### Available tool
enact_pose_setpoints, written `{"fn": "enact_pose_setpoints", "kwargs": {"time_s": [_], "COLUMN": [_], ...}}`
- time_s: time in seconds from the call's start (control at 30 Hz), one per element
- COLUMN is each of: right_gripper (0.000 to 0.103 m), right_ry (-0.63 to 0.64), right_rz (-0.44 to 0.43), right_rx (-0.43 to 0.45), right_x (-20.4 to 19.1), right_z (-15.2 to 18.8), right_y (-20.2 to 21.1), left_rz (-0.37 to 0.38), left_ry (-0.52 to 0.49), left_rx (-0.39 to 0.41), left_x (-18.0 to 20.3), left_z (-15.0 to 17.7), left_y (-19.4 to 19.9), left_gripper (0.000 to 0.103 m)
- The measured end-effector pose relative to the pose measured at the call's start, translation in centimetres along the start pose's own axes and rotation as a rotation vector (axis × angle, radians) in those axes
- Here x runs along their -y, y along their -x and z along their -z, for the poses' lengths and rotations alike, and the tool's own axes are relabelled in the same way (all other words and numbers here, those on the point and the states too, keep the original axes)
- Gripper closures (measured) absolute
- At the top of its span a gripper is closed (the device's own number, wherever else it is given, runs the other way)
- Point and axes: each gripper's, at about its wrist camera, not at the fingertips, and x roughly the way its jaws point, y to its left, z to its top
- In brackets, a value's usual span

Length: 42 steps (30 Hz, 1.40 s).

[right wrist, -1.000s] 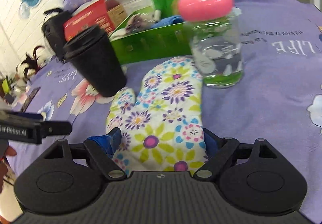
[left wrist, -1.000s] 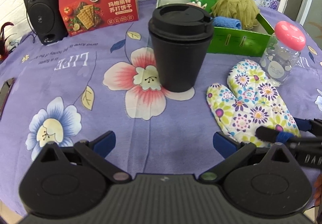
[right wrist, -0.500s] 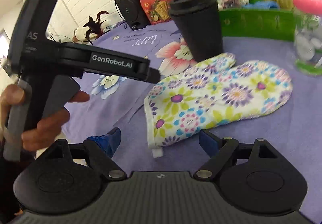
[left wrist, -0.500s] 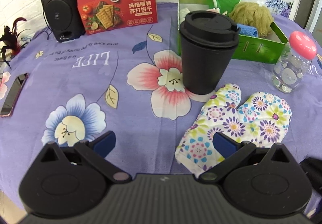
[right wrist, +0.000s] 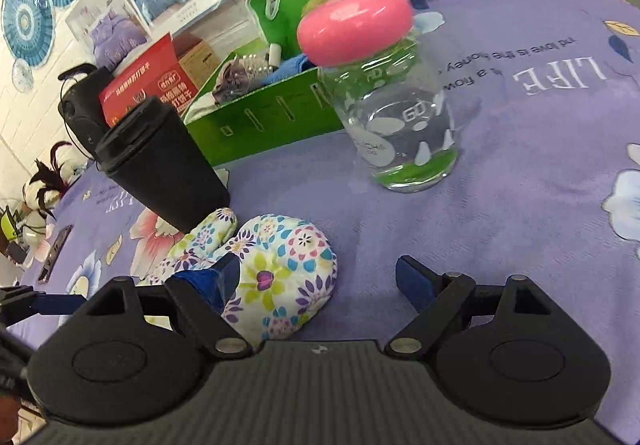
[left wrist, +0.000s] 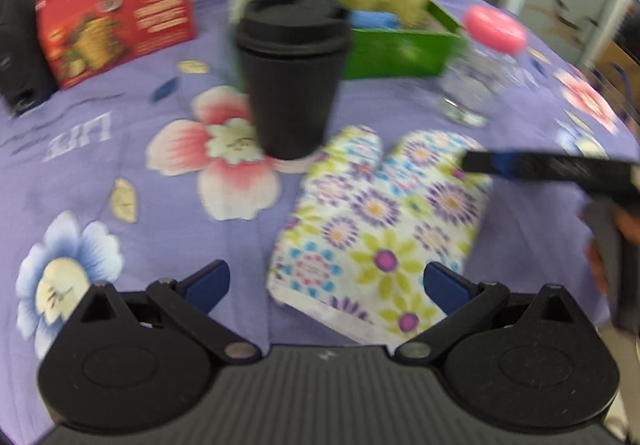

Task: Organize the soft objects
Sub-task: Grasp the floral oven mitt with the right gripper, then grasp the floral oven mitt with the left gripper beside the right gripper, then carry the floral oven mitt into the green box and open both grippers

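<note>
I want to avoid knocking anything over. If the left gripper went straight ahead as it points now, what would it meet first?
Probably the floral oven mitt, lying flat between the open jaws of the left gripper; the black cup stands beyond it.

The whole left wrist view is smeared by motion blur, so the print on the red box (left wrist: pixel 116 33) cannot be read. The cuff of the floral mitt (left wrist: pixel 380 229) is covered there by the gripper body. In the right wrist view, the mitt's (right wrist: pixel 276 277) near part is hidden behind a blue fingertip (right wrist: pixel 216 279). The basket's (right wrist: pixel 264 121) contents are only partly seen.
</note>
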Motion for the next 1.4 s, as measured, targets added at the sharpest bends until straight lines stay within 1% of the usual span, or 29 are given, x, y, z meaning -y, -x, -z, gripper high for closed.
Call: {"fn": "enact_pose_setpoints", "kwargs": {"time_s": [0.07,0.13,0.2,0.27,0.37,0.47,0.53,0.63,0.67,0.7,0.73,0.77,0.8,0.83,0.87,0.9,0.97,1.07,1.13,1.23,1.3,1.4], "right_gripper": [0.031,0.029,0.029,0.029,0.029,0.029,0.028,0.028,0.028,0.034,0.042,0.051,0.071,0.076,0.079,0.081,0.082,0.082,0.082,0.082,0.082,0.082], "right_ry": [0.042,0.077,0.094,0.119,0.182,0.256,0.304,0.331,0.340,0.337,0.334,0.346,0.363,0.358,0.339,0.323,0.327,0.303,0.302,0.354,0.415,0.482], "right_rz": [-0.004,-0.014,-0.046,-0.071,-0.055,-0.046,-0.030,0.017,0.012,-0.028,-0.082,-0.109,-0.111,-0.124,-0.151,-0.171,-0.197,-0.226,-0.233,-0.226,-0.205,-0.156], "right_rx": [-0.007,-0.020,-0.032,-0.042,-0.041,-0.029,-0.013,-0.014,-0.019,-0.012,-0.003,-0.004,-0.007,-0.004,-0.008,-0.011,0.000,0.047,0.094,0.160,0.205,0.243], "right_x": [-0.6,-1.4,-2.2,-2.8,-3.5,-3.8,-4.1,-5.1,-5.5,-5.6,-5.6,-5.7,-5.8,-5.7,-5.6,-5.6,-5.9,-6.3,-6.5,-7.4,-8.0,-8.2], "right_z": [-0.3,-0.3,-0.2,0.0,0.4,1.1,1.5,1.4,1.3,1.3,1.5,1.7,1.9,2.1,2.1,2.0,2.1,1.6,0.9,-1.7,-4.8,-10.6], "right_y": [-0.7,-1.6,-2.0,-2.4,-2.5,-2.5,-2.8,-3.3,-3.2,-2.9,-2.6,-2.4,-2.2,-2.0,-1.6,-1.3,-0.2,1.4,2.6,4.1,4.5,3.7], "left_rz": [0.017,0.004,0.017,0.057,0.075,0.071,0.068,0.058,0.051,0.050,0.058,0.068,0.080,0.103,0.117,0.113,0.081,0.080,0.076,0.072,0.066,0.045], "left_ry": [-0.065,-0.099,-0.109,-0.107,-0.105,-0.117,-0.119,-0.108,-0.101,-0.093,-0.086,-0.082,-0.078,-0.074,-0.070,-0.077,-0.109,-0.108,-0.106,-0.110,-0.133,-0.160], "left_rx": [-0.009,-0.016,-0.029,-0.046,-0.068,-0.053,-0.053,-0.054,-0.055,-0.053,-0.048,-0.036,-0.024,-0.017,-0.008,0.012,0.064,0.112,0.144,0.198,0.245,0.282], "left_x": [0.4,0.5,0.4,0.3,0.4,0.8,0.9,1.0,1.0,1.1,1.2,1.2,1.3,1.4,1.6,1.9,2.8,3.1,3.3,3.2,3.1,2.7], "left_z": [0.0,-0.2,-0.6,-0.9,-0.9,-0.6,-0.6,-0.6,-0.6,-0.6,-0.5,-0.4,-0.4,-0.4,-0.3,-0.3,-0.1,-0.7,-1.6,-4.9,-8.1,-14.1], "left_y": [-0.5,-1.5,-2.5,-3.4,-4.7,-4.8,-4.9,-5.0,-4.9,-4.7,-4.4,-3.8,-3.1,-2.5,-1.8,-1.1,0.5,2.5,3.8,5.2,5.7,5.1], "left_gripper": [0.000,0.000,0.000,0.000,0.000,0.000,0.000,0.000,0.003,0.009,0.029,0.050,0.062,0.081,0.084,0.085,0.086,0.086,0.086,0.086,0.086,0.086]}}
